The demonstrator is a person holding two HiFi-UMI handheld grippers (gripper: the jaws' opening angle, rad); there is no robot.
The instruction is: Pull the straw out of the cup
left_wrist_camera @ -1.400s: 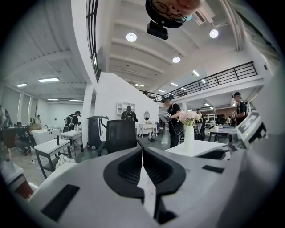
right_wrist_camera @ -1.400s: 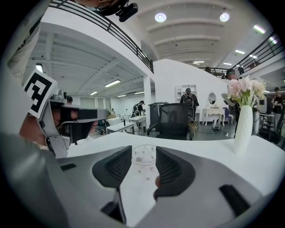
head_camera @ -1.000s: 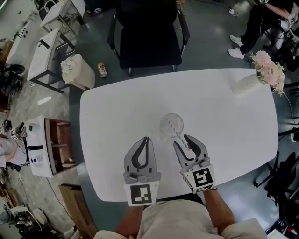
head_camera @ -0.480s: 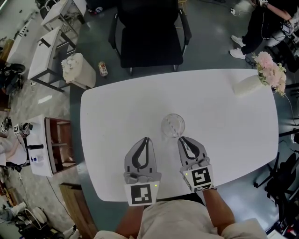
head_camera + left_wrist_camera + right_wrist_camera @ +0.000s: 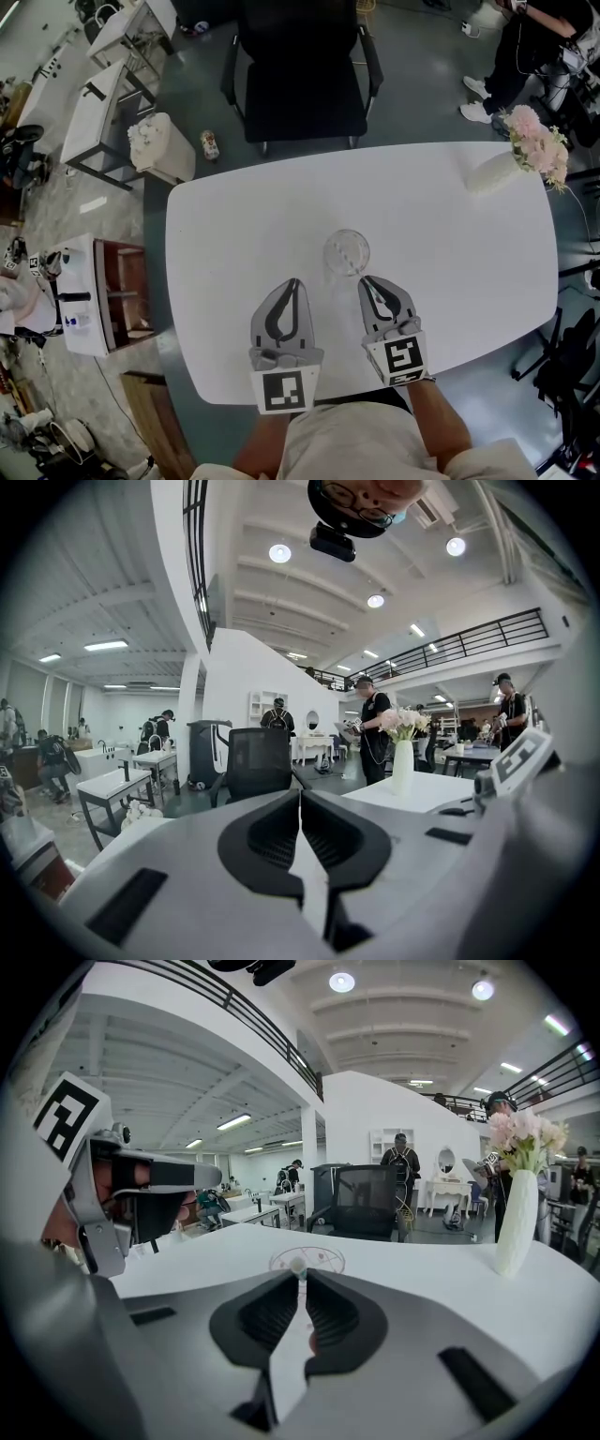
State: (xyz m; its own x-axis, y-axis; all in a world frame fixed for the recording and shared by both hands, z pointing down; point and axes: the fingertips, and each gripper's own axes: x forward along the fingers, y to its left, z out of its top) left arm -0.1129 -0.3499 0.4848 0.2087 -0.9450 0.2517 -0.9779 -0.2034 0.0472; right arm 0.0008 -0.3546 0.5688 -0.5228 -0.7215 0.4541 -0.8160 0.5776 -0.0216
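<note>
White table (image 5: 234,225) fills the floor here, black office chair (image 5: 300,80) tucked in on the far side of the clear cup (image 5: 347,253). Well off to the cup's right there's a white vase of pink flowers (image 5: 506,167). Left gripper (image 5: 292,281) sits just short of the cup and to its left, jaws pressed together, nothing in them. Right gripper (image 5: 365,279), right at the cup's near rim, has its jaws closing, and the tips pinch the white straw (image 5: 298,1265) poking up out of the cup.
</note>
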